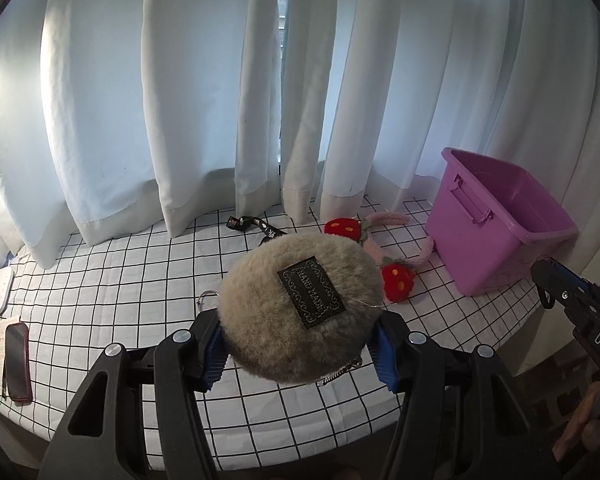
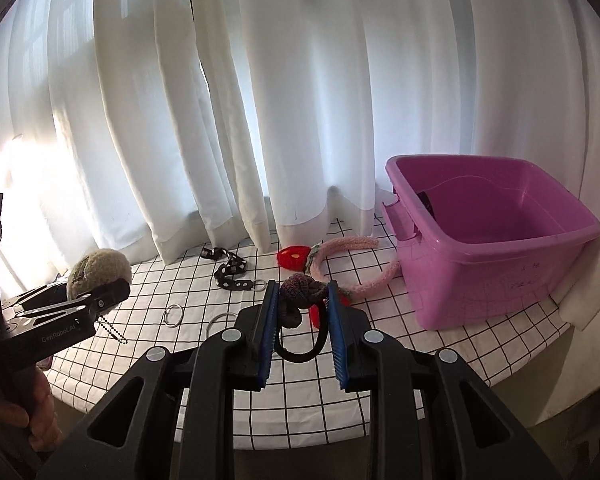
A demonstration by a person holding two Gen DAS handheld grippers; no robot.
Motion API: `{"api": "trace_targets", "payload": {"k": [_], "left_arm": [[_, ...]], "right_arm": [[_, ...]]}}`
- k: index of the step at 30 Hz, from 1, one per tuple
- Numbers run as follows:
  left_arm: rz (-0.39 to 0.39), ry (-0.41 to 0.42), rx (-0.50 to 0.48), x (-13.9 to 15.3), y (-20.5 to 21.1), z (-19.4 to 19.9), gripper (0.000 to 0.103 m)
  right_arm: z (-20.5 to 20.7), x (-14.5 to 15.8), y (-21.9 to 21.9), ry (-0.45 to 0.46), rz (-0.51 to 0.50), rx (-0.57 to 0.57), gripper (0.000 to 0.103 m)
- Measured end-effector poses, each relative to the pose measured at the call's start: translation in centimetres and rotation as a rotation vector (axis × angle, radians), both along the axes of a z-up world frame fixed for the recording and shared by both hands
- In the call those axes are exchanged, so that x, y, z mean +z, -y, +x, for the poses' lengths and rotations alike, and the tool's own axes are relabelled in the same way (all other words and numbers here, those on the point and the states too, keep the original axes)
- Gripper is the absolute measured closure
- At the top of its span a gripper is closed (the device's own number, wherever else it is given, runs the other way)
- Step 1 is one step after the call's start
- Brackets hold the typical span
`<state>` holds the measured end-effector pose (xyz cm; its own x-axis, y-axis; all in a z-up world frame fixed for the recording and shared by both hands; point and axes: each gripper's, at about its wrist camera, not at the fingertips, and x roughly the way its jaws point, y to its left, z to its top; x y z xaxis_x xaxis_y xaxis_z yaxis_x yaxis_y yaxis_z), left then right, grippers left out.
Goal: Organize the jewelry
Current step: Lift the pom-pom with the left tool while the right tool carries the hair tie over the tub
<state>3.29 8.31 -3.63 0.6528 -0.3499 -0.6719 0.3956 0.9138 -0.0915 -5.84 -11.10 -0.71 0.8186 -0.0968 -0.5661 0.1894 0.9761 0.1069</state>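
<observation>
Left claw pinching round beige furry pouch with black label above grid-checked tabletop; right claw clamped on knotted purple fabric hair tie; purple plastic bin near right.

A beige furry pompom and a knotted purple hair tie are lifted above the table.

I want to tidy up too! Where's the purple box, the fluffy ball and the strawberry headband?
purple box (image 2: 500,280), right wrist view, front wall.
fluffy ball (image 1: 268,312), left wrist view, fur left of its label.
strawberry headband (image 2: 342,247), right wrist view, pink band.
</observation>
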Motion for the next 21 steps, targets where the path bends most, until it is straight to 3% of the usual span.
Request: {"api": "trace_targets", "payload": {"k": [11,21], "left_arm": [[-0.044,0.070,-0.129,4.0,8.1,-1.4,0.046],[-0.079,0.093,-0.079,6.1,20.4,-0.5,0.046]], "right_arm": [[-1.8,4.2,6.3,0.091,-0.018,-0.063,0.080],[0.2,6.2,19.4,0.119,-0.034,0.011,0.080]]}}
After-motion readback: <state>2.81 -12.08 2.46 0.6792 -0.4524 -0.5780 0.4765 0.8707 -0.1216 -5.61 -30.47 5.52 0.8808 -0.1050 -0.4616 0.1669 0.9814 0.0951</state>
